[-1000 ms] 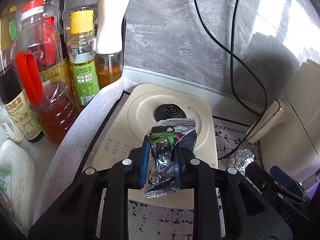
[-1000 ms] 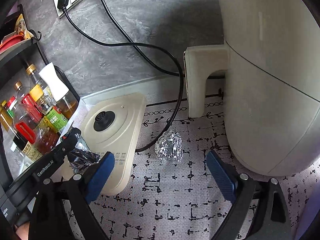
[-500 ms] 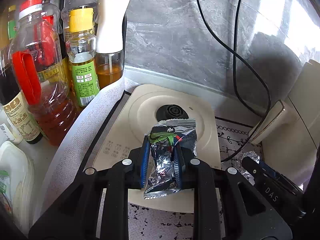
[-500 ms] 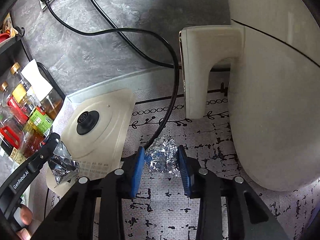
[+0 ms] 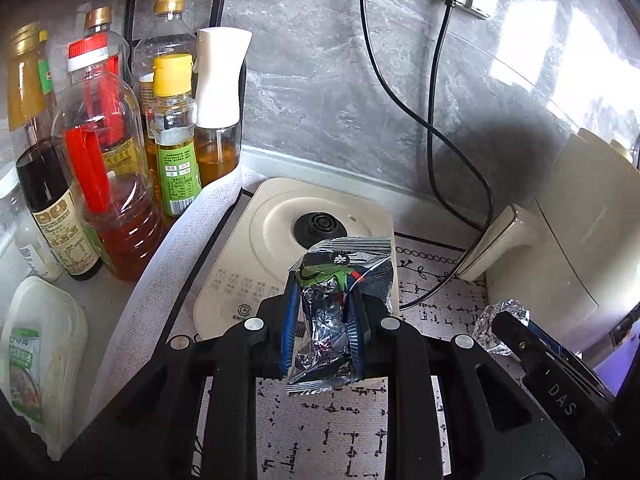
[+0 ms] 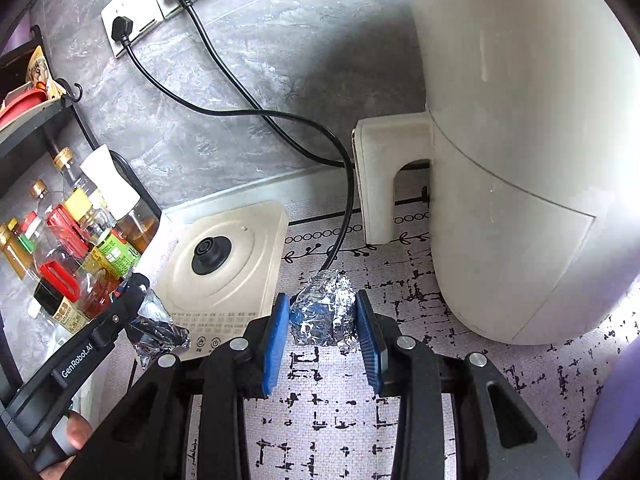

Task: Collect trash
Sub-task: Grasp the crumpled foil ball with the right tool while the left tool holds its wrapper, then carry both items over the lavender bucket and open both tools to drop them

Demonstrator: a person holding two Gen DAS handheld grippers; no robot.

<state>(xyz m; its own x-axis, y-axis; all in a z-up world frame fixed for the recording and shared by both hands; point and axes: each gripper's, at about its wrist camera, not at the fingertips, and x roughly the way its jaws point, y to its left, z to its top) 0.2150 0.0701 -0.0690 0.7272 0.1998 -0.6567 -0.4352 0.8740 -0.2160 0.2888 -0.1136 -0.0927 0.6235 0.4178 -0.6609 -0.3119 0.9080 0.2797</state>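
Observation:
My left gripper point(image 5: 322, 324) is shut on a crumpled silver snack wrapper point(image 5: 336, 300) with a green and black print, held above the mat in front of the cream kettle base point(image 5: 280, 240). My right gripper point(image 6: 324, 328) is shut on a crumpled foil ball point(image 6: 322, 310), which is lifted slightly off the patterned mat. The foil ball point(image 5: 496, 320) and the right gripper show at the right edge of the left wrist view. The left gripper with its wrapper point(image 6: 158, 328) shows at the left of the right wrist view.
A large cream air fryer point(image 6: 520, 160) stands at the right with its handle point(image 6: 380, 184) facing left. Black power cords point(image 6: 280, 120) run from wall sockets to the mat. Several oil and sauce bottles point(image 5: 104, 152) crowd the left. A white tub point(image 5: 40, 340) lies at the near left.
My right gripper moved in on the foil ball, closed from wide open onto it and raised it slightly. My left gripper kept its hold on the wrapper and rose a little.

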